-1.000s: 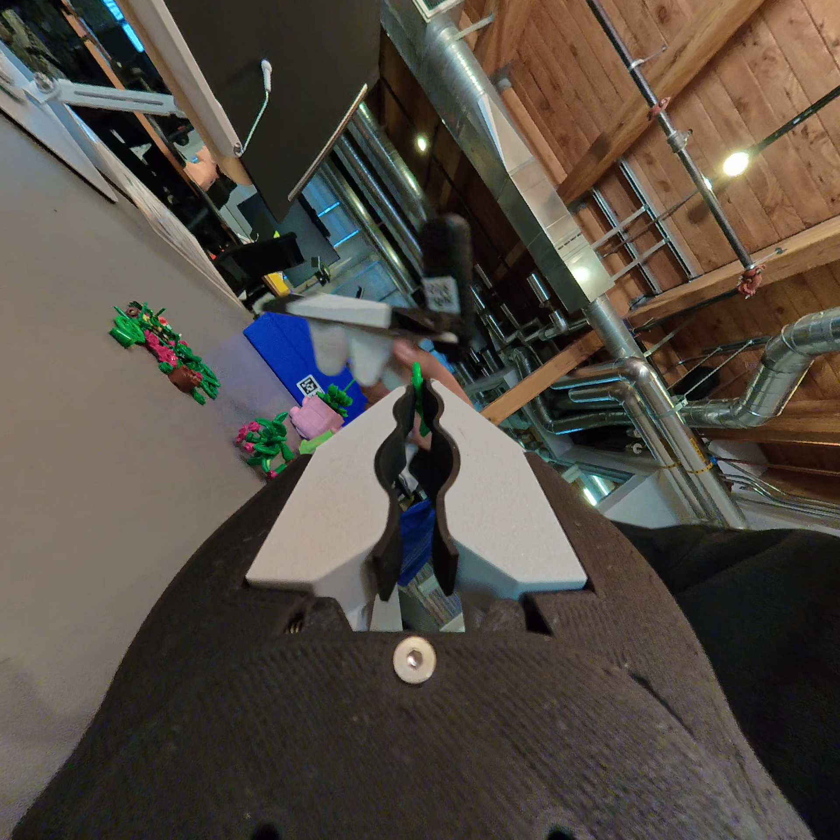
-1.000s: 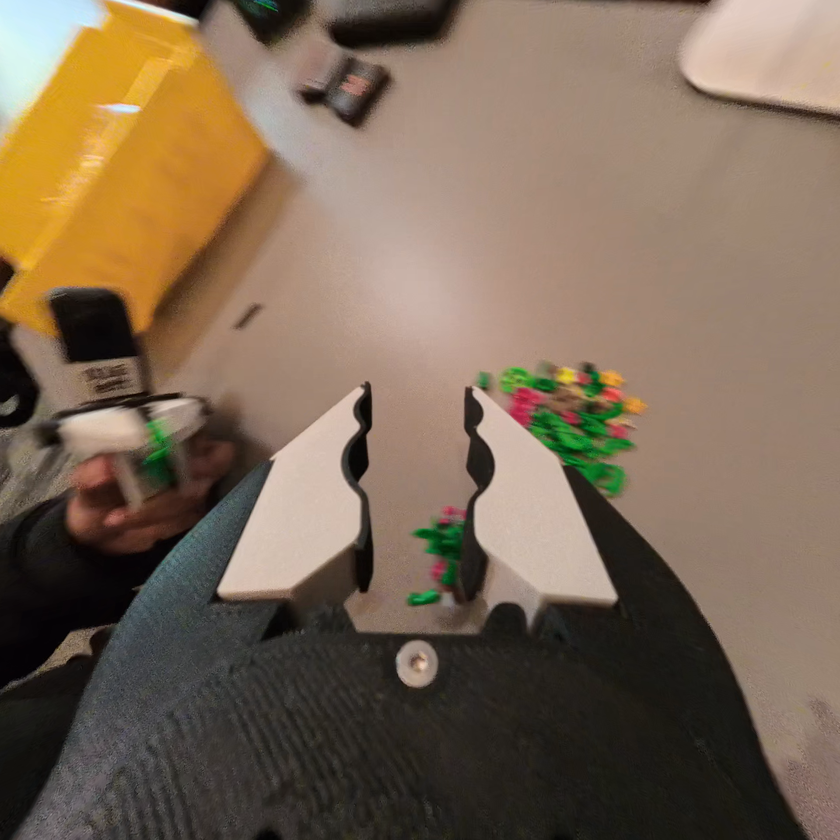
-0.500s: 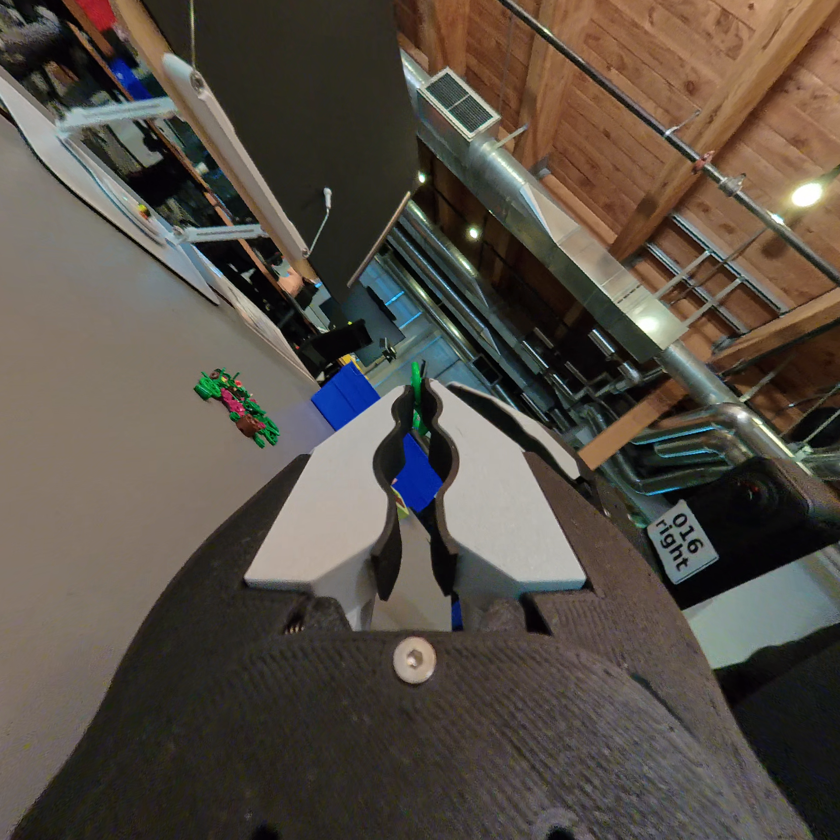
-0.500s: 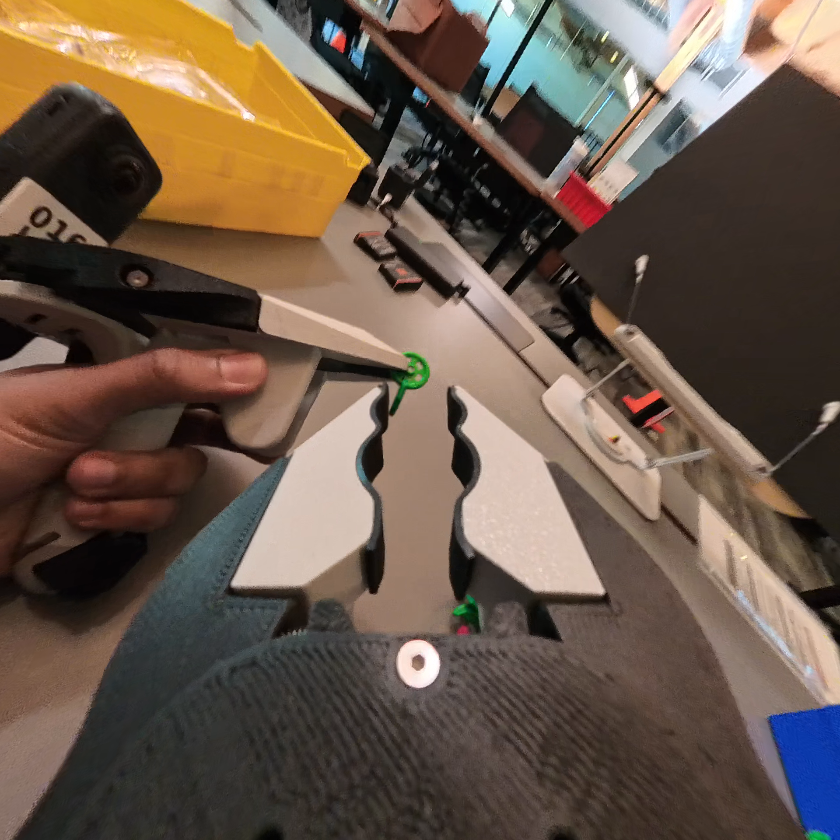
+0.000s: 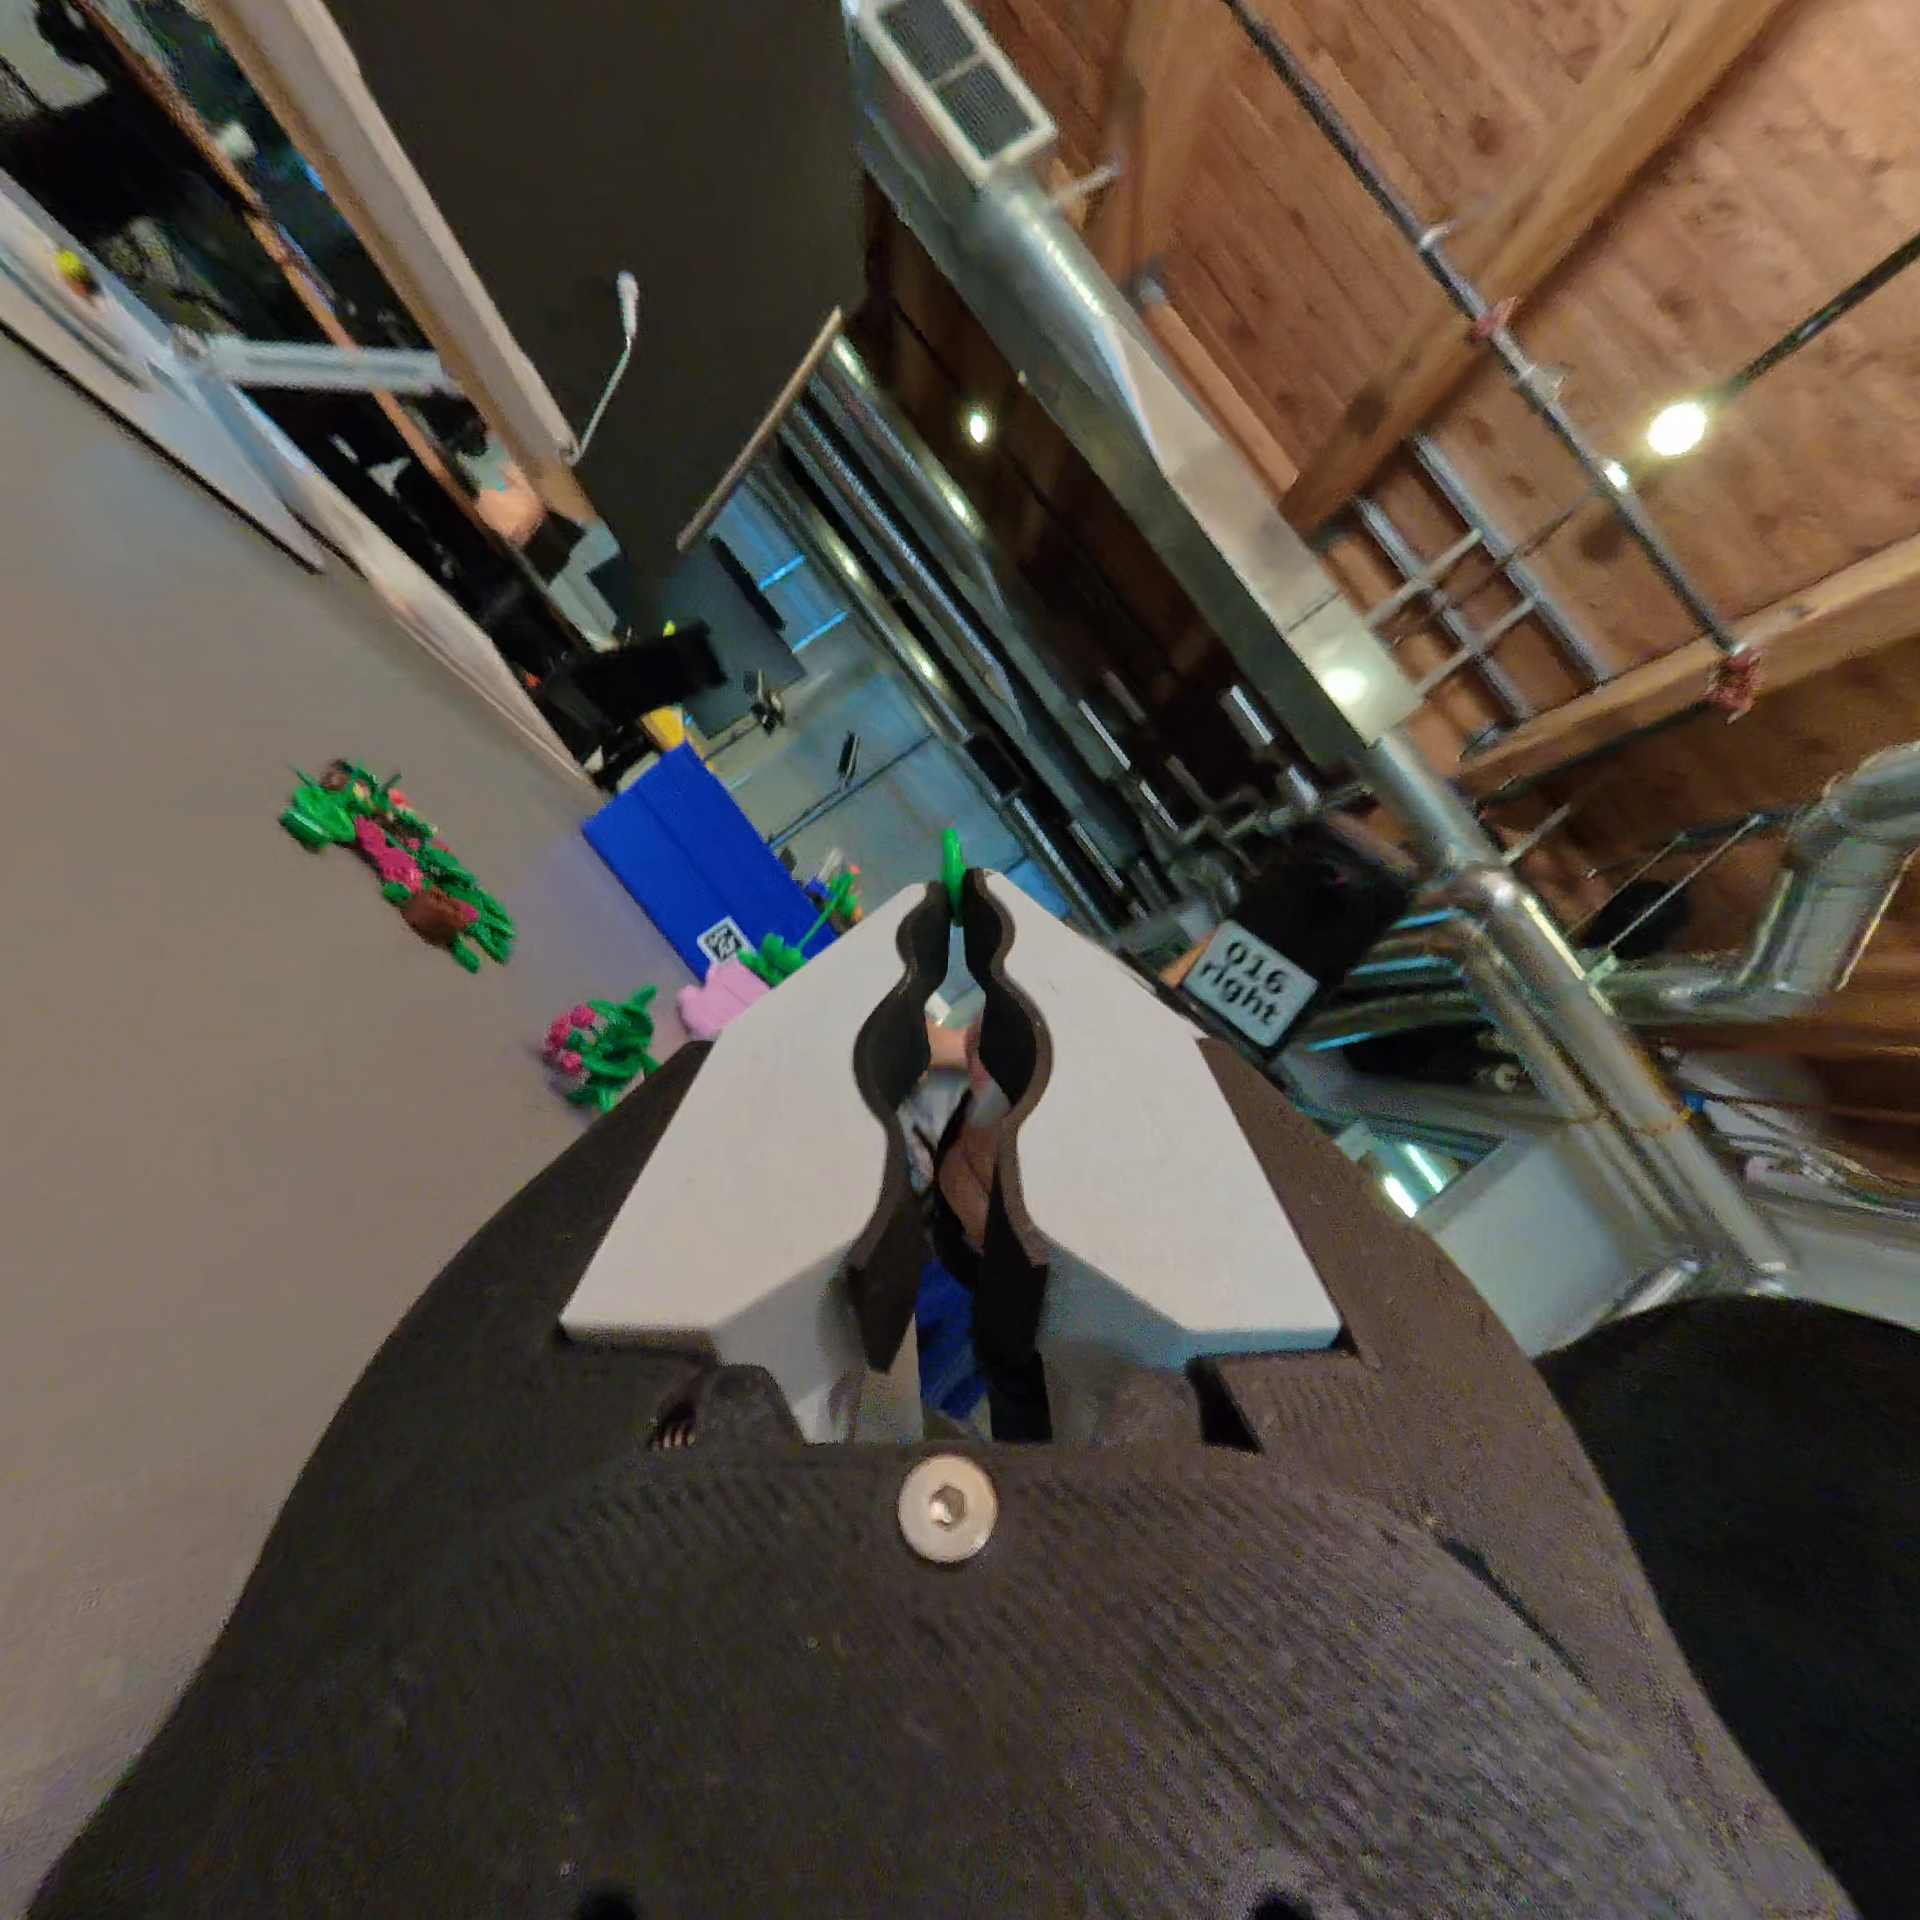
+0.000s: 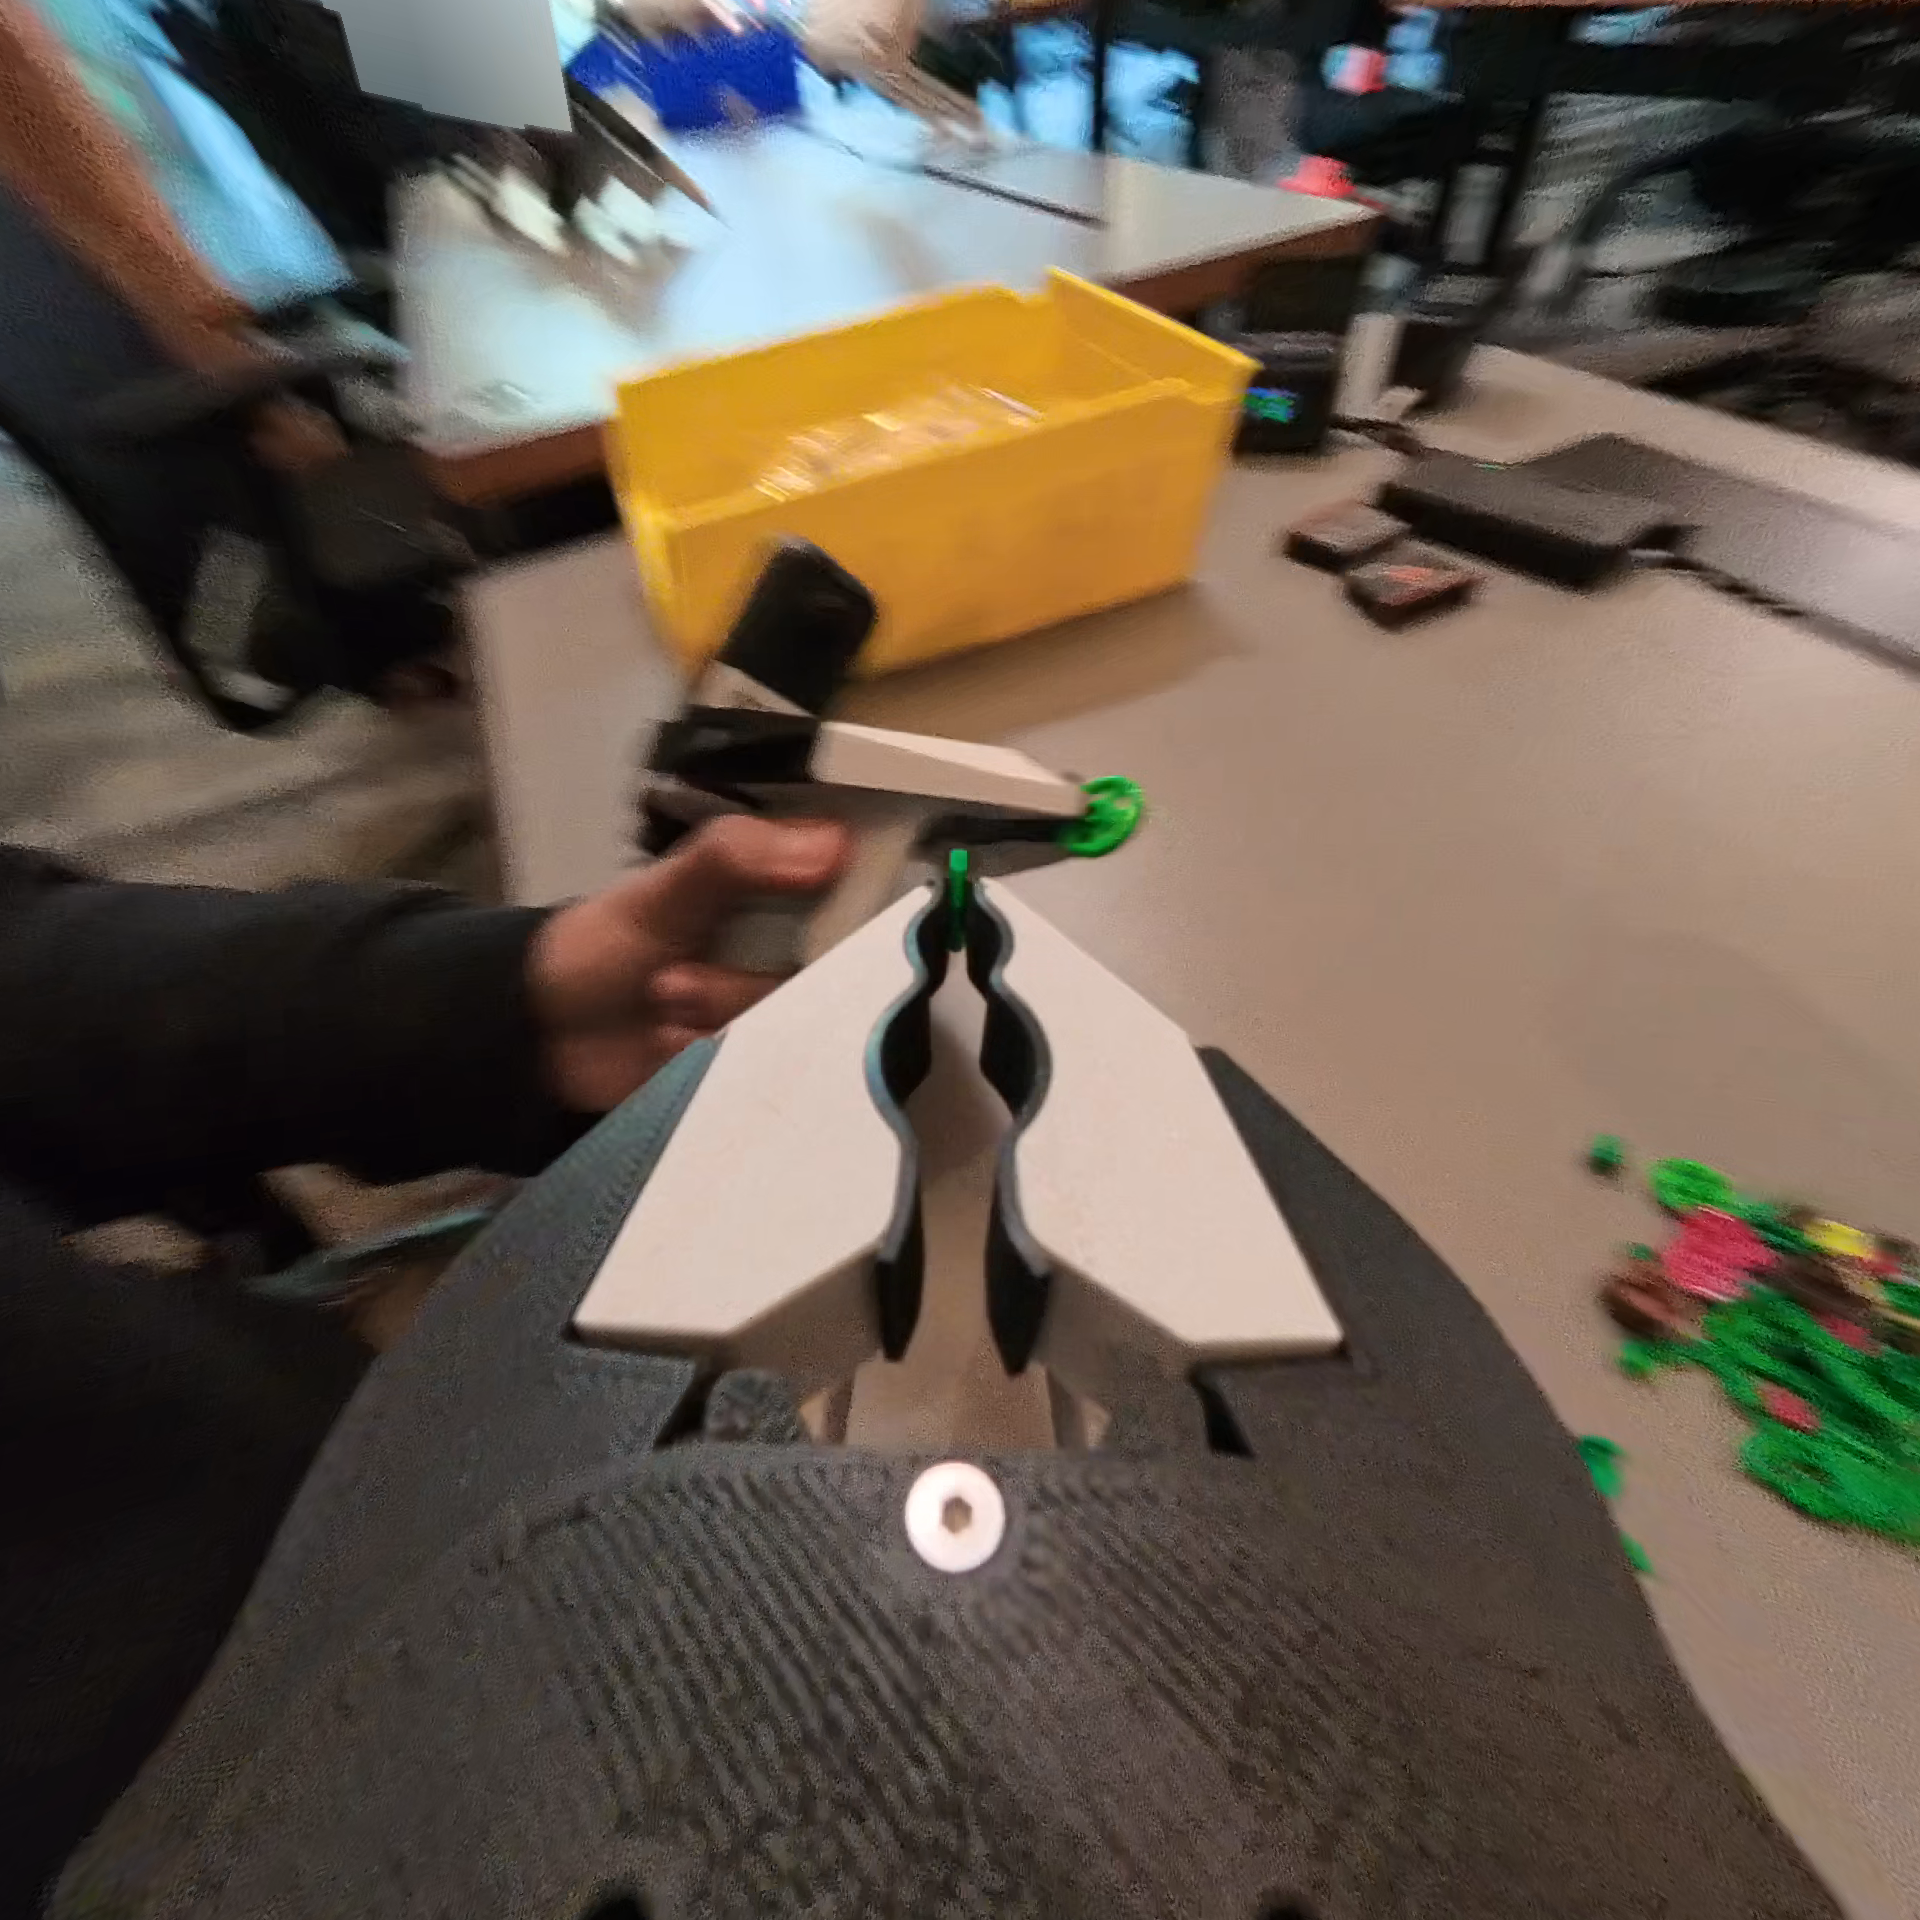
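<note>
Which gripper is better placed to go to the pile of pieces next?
Right, probably. The right gripper looks down on the table, the pile close beside it; the left gripper tilts up toward the ceiling. Both are full, though: right grips a stem, left a ring.

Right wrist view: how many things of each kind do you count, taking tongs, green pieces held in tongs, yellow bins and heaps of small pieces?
Tongs: 2, the right tongs and the left tongs
Held green pieces: 2, a green stem and a green ring
Yellow bin: 1
Heap of small pieces: 1
Total: 6
</note>
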Available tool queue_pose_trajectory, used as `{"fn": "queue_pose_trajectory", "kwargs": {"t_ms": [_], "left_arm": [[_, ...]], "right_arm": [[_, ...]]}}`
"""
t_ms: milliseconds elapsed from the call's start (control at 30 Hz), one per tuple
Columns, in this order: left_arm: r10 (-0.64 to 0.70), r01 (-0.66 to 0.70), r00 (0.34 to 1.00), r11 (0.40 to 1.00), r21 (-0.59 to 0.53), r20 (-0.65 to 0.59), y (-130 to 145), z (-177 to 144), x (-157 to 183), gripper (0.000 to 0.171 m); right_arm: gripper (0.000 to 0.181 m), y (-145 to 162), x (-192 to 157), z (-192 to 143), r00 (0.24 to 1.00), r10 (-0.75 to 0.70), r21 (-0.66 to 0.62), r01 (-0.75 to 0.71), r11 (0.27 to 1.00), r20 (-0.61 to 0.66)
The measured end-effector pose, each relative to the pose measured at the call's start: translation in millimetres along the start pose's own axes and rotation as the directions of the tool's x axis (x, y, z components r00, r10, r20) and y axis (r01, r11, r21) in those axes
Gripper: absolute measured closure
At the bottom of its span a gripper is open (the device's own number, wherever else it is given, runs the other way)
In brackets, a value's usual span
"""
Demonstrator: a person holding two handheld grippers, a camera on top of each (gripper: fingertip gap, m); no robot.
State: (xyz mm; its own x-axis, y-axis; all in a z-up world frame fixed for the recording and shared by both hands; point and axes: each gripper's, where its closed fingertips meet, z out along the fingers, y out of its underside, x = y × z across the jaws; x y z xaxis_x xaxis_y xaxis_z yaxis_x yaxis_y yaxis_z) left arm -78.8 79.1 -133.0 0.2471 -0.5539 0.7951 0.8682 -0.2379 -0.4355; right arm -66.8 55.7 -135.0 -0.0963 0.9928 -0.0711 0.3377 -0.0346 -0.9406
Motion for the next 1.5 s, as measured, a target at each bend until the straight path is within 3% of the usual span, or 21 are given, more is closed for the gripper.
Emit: {"fn": "queue_pose_trajectory", "kwargs": {"t_ms": [33,67,167,267,433,567,733,933,1067,1233,1400,1500], "left_arm": [[-0.014,0.014,1.000,1.000,0.013,-0.007,-5,-2,-2,0.171],[-0.043,0.042,0.998,0.999,-0.005,-0.042,-6,-2,0,0.171],[0.000,0.000,0.999,1.000,-0.001,-0.038,-9,-4,3,0.171],[0.094,-0.092,0.995,0.994,-0.067,0.035,2,1,-4,0.171],[0.209,-0.195,0.972,0.973,-0.124,0.110,11,5,-11,0.171],[0.291,-0.268,0.948,0.949,-0.168,0.132,14,4,-12,0.171],[0.334,-0.300,0.931,0.930,-0.213,0.147,19,3,-16,0.171],[0.380,-0.328,0.908,0.906,-0.267,0.174,27,4,-21,0.171],[0.480,-0.391,0.855,0.845,-0.366,0.194,39,9,-26,0.171],[0.619,-0.438,0.743,0.738,-0.514,0.255,41,30,-58,0.171],[0.633,-0.379,0.726,0.695,-0.611,0.270,36,72,-101,0.171],[0.596,-0.301,0.740,0.707,-0.640,0.312,30,93,-128,0.171]], "right_arm": [[0.181,-3,-9,-6,0.995,0.040,0.023,-0.042,0.999,0.087],[0.181,-2,-3,-11,0.997,0.037,0.016,-0.038,0.999,0.061],[0.181,5,54,-35,0.942,-0.170,-0.073,0.155,0.985,-0.290],[0.181,14,105,-51,0.855,-0.249,-0.225,0.160,0.961,-0.455],[0.180,69,173,-37,0.854,-0.266,-0.534,-0.017,0.845,-0.448],[0.180,101,200,-25,0.886,-0.169,-0.618,-0.153,0.771,-0.431],[0.178,114,206,-22,0.901,-0.134,-0.648,-0.188,0.738,-0.413],[0.168,102,207,-39,0.883,-0.149,-0.621,-0.184,0.762,-0.444],[0.167,73,188,-62,0.875,-0.150,-0.523,-0.131,0.842,-0.460],[0.165,34,153,-99,0.872,-0.168,-0.347,-0.003,0.938,-0.459],[0.167,27,137,-135,0.844,-0.209,-0.281,0.073,0.957,-0.494],[0.173,38,126,-143,0.856,-0.113,-0.222,-0.002,0.975,-0.505]]}}
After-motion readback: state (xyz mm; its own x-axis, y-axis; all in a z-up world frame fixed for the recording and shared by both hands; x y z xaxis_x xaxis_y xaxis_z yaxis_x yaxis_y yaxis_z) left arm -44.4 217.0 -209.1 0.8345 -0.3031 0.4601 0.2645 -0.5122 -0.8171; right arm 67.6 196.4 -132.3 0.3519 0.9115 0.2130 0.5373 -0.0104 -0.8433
